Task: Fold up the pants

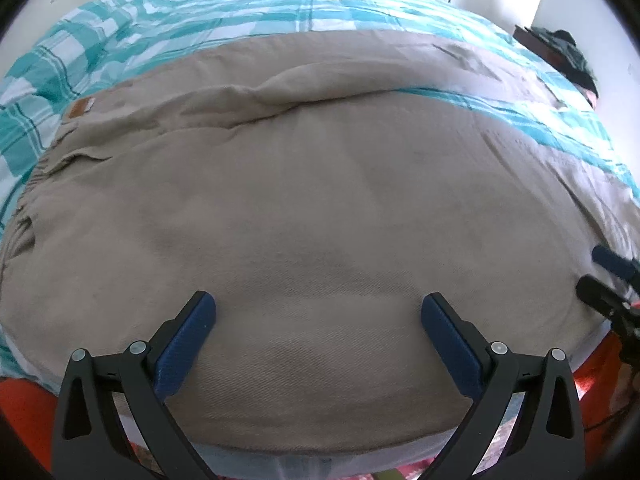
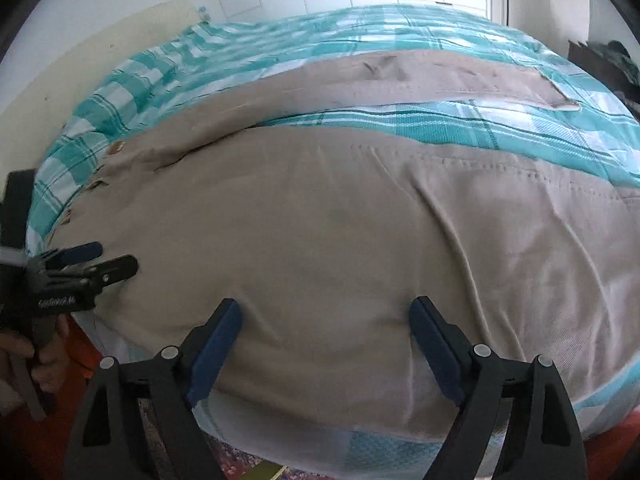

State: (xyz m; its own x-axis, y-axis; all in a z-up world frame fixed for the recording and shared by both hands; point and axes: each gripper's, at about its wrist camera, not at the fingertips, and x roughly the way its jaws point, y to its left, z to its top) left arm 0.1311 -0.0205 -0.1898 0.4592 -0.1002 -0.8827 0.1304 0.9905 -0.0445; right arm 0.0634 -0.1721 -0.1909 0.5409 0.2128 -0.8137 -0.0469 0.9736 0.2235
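Both jaws gape wide and empty as the left gripper (image 1: 318,312) and right gripper (image 2: 325,318) hover over beige pants (image 1: 280,208) spread on the checked bedspread (image 1: 120,36), soft, limp cloth seemingly best pinched at its six-o'clock edge.

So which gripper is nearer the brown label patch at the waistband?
Left. The left gripper hovers over the pants' seat near the brown patch; the right gripper is farther along the near leg.

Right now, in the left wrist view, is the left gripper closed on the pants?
No, the left gripper is wide open, and the beige pants lie flat between its blue fingers, ungrasped.
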